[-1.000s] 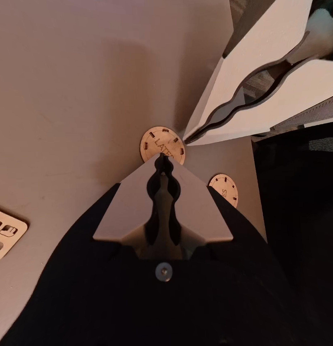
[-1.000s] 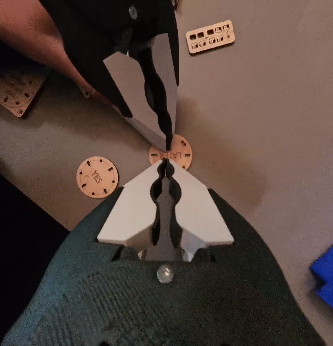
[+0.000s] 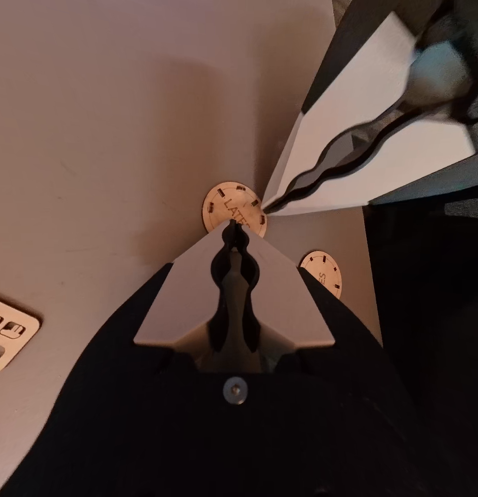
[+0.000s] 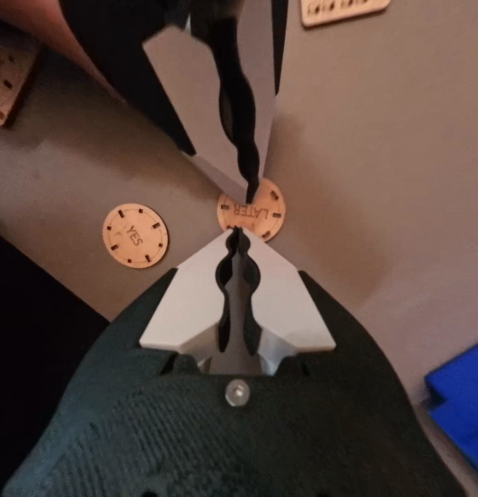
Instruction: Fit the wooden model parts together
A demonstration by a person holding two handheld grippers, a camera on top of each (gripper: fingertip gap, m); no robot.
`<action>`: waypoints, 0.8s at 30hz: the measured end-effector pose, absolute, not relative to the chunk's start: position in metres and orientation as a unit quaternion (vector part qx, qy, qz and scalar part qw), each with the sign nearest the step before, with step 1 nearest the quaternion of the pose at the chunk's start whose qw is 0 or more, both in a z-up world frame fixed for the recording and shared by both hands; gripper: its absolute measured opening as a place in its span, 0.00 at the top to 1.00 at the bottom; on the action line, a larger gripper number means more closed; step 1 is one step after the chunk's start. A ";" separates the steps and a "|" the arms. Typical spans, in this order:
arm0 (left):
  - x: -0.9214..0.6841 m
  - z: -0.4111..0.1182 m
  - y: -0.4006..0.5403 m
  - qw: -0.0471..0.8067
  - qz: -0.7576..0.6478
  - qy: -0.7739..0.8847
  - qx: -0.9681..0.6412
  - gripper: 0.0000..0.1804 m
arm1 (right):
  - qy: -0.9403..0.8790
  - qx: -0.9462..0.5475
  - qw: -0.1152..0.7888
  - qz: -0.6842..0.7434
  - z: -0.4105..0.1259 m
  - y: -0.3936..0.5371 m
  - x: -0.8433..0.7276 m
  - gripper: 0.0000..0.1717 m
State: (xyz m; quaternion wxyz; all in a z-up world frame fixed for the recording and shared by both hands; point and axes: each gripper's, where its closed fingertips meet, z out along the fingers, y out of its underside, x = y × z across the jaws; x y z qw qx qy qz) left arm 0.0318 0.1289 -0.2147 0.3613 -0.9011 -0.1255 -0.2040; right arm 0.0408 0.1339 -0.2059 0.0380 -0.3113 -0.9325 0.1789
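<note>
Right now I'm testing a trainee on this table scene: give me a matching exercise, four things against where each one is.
Things:
1. wooden disc between the grippers
2. second wooden disc
3. blue object
4. wooden rectangular plate

Places:
A. lower right edge of the right wrist view
B. under the closed tips of the left gripper and right gripper
C. top edge of the right wrist view
D. alone on the grey table, near its edge

Pairs: 1-B, 2-D, 3-A, 4-C
</note>
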 end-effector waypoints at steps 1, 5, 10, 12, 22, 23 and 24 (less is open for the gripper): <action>0.032 -0.215 0.129 0.362 -0.205 -0.125 -0.901 1.00 | -0.927 -0.317 0.042 0.194 -0.199 0.132 0.037 1.00; 0.032 -0.214 0.129 0.365 -0.214 -0.128 -0.897 1.00 | -0.928 -0.288 0.028 0.235 -0.197 0.118 0.039 1.00; 0.032 -0.214 0.129 0.366 -0.217 -0.127 -0.896 1.00 | -0.964 -0.160 0.062 0.203 -0.204 0.118 0.052 0.87; 0.032 -0.214 0.129 0.366 -0.219 -0.128 -0.895 1.00 | -0.967 -0.136 0.060 0.206 -0.201 0.117 0.054 0.86; 0.032 -0.214 0.129 0.367 -0.222 -0.128 -0.894 1.00 | -0.979 -0.078 0.090 0.168 -0.216 0.128 0.049 0.97; 0.032 -0.214 0.129 0.367 -0.222 -0.128 -0.894 1.00 | -0.980 -0.070 0.094 0.163 -0.216 0.129 0.048 0.97; 0.032 -0.214 0.129 0.367 -0.222 -0.128 -0.894 1.00 | -0.981 -0.063 0.097 0.158 -0.216 0.129 0.048 0.97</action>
